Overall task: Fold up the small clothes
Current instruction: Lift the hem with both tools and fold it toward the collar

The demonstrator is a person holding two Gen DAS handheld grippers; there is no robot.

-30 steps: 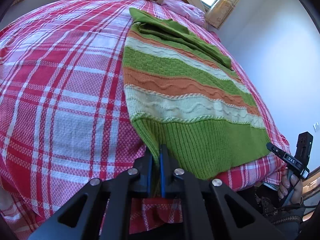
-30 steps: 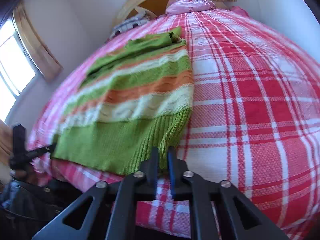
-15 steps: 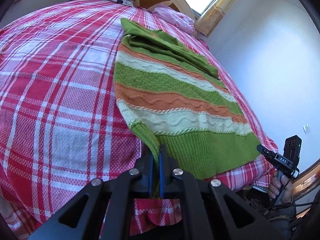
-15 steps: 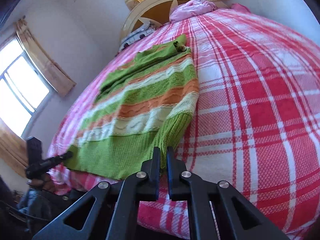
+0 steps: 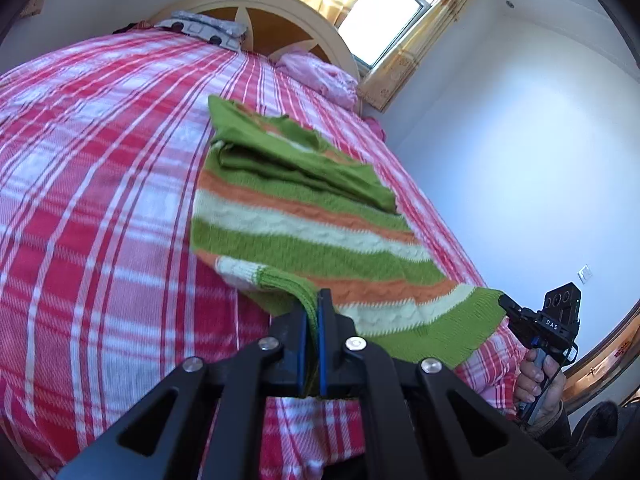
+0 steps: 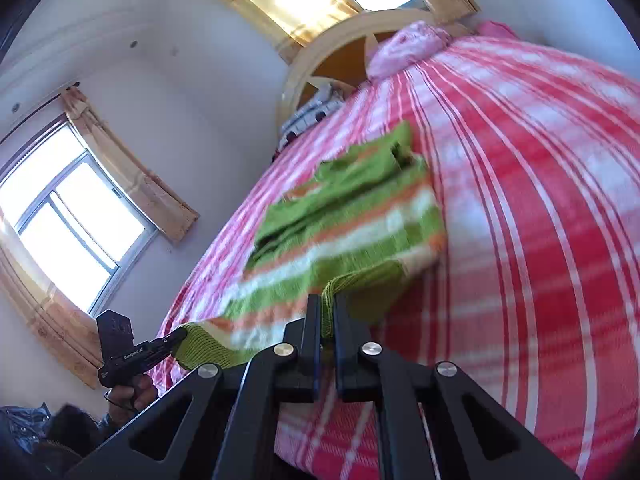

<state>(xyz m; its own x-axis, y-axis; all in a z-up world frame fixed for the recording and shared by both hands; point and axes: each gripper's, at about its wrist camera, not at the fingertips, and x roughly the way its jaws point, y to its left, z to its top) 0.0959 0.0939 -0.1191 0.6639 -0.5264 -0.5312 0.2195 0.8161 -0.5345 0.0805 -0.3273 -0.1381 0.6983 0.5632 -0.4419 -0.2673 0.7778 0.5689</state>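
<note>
A: Where the left gripper (image 5: pixel 313 312) fills the bottom centre of its own view, what are its fingers doing?

B: They are clenched on the ribbed green hem of the sweater (image 5: pixel 304 216), one hem corner pinched between them and lifted off the bed (image 5: pixel 100 200). The right gripper (image 6: pixel 327 316), bottom centre of its view, grasps the other hem corner the same way. Each gripper also shows small at the lower edge of the other's view.

A: Any writing to read?

B: White letters "DAS" on the right gripper's body, lower right of the left view. A white line of print on the left gripper, lower left of the right view, is too small to read.

A: And the rest of the sweater?

B: Green, orange and cream stripes run up the middle of the frame. The hem end hangs raised between the two grippers; the far end lies on the red plaid bedspread with green sleeves folded on top.

A: Room around it?

B: Wide bare plaid on the left of the left view; the bed's edge runs close along the sweater's right side there. Further up sit a pink pillow (image 5: pixel 320 76), a curved headboard (image 5: pixel 272 12), then a curtained window (image 5: pixel 384 8).
</note>
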